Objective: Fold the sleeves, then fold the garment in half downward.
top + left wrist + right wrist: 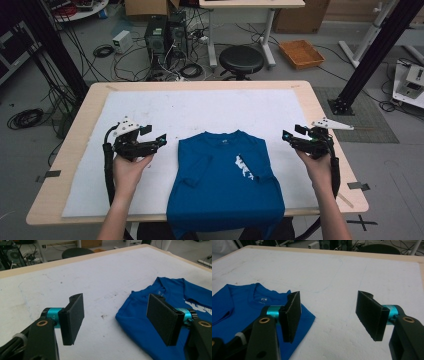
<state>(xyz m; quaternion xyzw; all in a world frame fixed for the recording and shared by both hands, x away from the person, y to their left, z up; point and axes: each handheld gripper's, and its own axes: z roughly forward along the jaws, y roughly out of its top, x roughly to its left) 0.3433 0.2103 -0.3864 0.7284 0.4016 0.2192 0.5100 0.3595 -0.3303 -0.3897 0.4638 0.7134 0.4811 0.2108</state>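
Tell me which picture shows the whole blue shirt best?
The high view: the blue shirt lies whole there, sleeves folded in, hem over the table edge. The left gripper view catches just one shoulder and collar; the right gripper view catches the collar and other shoulder.

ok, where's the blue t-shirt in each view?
High view: blue t-shirt at bottom centre, hem hanging over the near table edge.
Left gripper view: at lower right, partly behind a jaw.
Right gripper view: at lower left.
Shared landmark: its collar.
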